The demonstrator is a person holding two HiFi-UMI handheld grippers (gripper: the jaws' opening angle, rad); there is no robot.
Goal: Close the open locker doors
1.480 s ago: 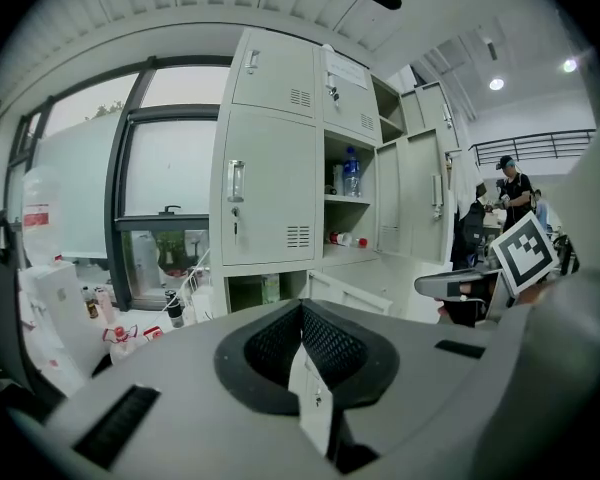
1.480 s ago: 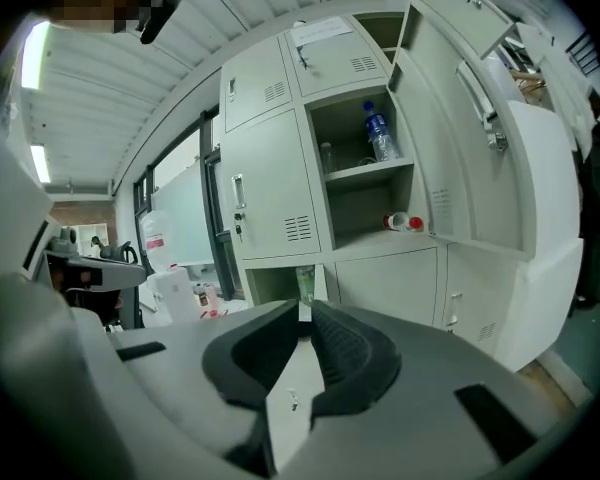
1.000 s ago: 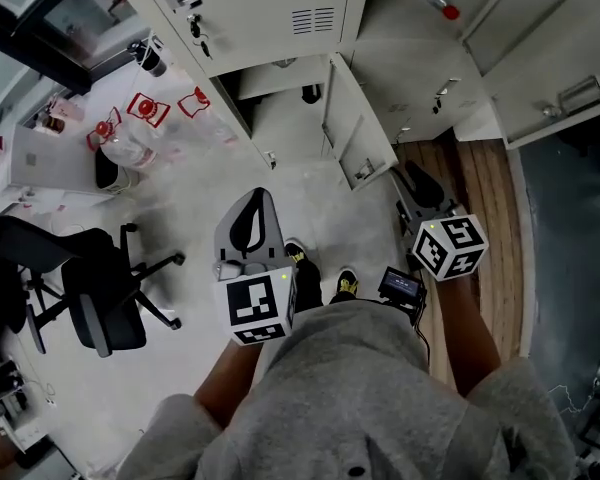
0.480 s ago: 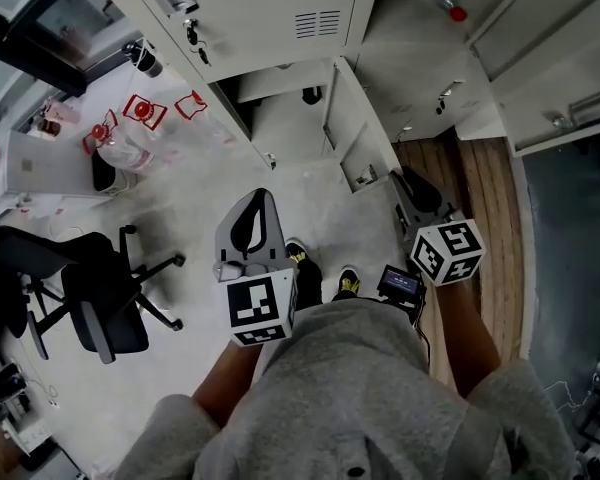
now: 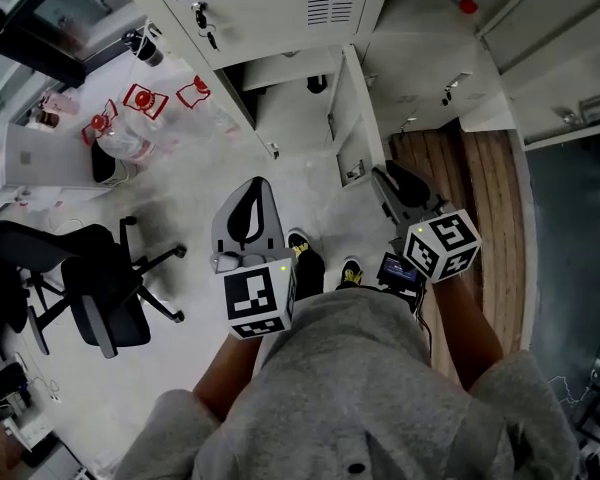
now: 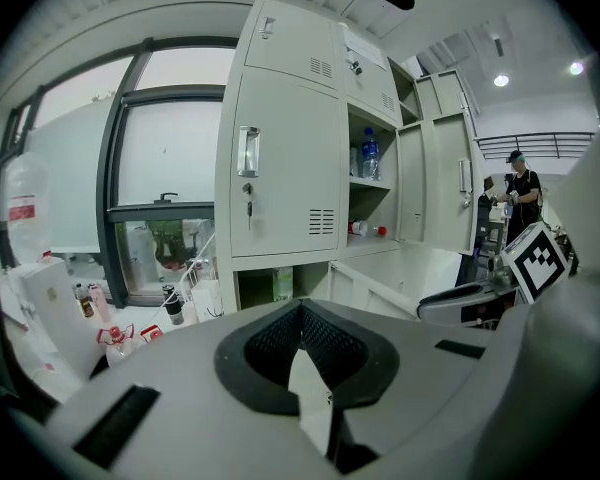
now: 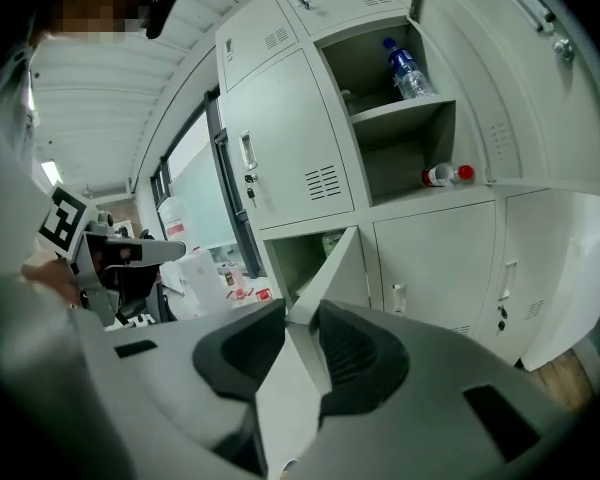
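Note:
The low locker's door [image 5: 352, 118] stands open towards me, and its free edge shows in the right gripper view [image 7: 340, 273]. My right gripper [image 5: 382, 168] points at that free end. Its jaws [image 7: 298, 313] drew in and then eased a little, leaving a narrow gap. The door's edge lies just past the tips, and I cannot tell whether they touch it. A tall upper door [image 5: 570, 68] also hangs open beside shelves holding a red-capped bottle [image 7: 445, 175]. My left gripper [image 5: 255, 183] hovers over the floor, shut on nothing [image 6: 302, 306].
An office chair [image 5: 100, 288] stands at the left. Plastic bottles and red-labelled items [image 5: 130, 118] lie on the floor by the window. A wooden floor strip [image 5: 480, 198] runs at the right. My feet [image 5: 310, 258] are between the grippers. A person [image 6: 520, 183] stands far off.
My right gripper has moved up and left in the head view, closer to the low door's free end. The left gripper has edged slightly forward.

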